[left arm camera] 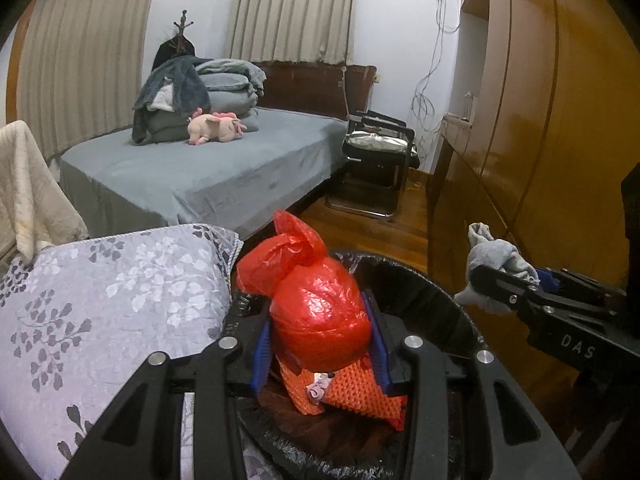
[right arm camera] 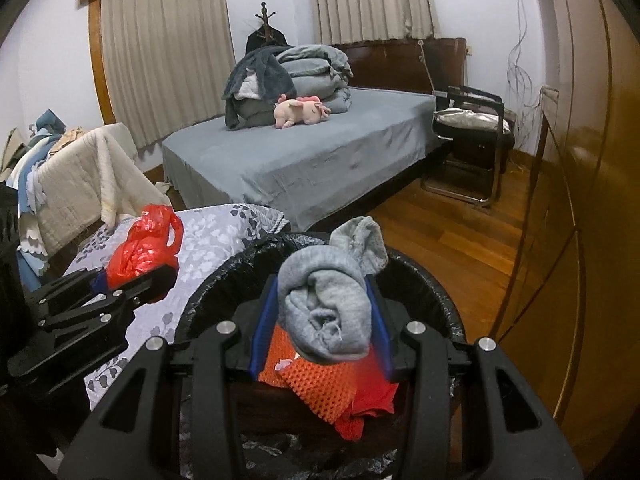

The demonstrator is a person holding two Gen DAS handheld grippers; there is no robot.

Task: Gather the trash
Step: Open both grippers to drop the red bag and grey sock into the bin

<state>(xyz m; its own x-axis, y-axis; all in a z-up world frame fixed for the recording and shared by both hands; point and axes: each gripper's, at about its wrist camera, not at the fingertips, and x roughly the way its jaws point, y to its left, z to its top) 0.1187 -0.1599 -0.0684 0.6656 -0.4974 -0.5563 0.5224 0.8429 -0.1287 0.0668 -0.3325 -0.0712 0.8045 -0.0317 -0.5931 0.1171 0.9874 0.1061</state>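
Observation:
My left gripper (left arm camera: 318,336) is shut on a knotted red plastic bag (left arm camera: 312,292) and holds it over the trash bin (left arm camera: 432,300), which has a black liner. My right gripper (right arm camera: 320,320) is shut on a balled grey sock (right arm camera: 328,304) and holds it above the same bin (right arm camera: 424,280). An orange mesh item (left arm camera: 348,396) lies inside the bin; it also shows in the right wrist view (right arm camera: 316,384). The right gripper with the sock (left arm camera: 492,256) shows at the right of the left wrist view. The left gripper with the red bag (right arm camera: 144,244) shows at the left of the right wrist view.
A floral grey cushion (left arm camera: 100,312) lies left of the bin. A bed with a grey sheet (left arm camera: 208,172), folded blankets and a pink plush toy (left arm camera: 216,126) stands behind. A wooden wardrobe (left arm camera: 540,140) fills the right. A black chair (left arm camera: 380,156) stands on the wood floor.

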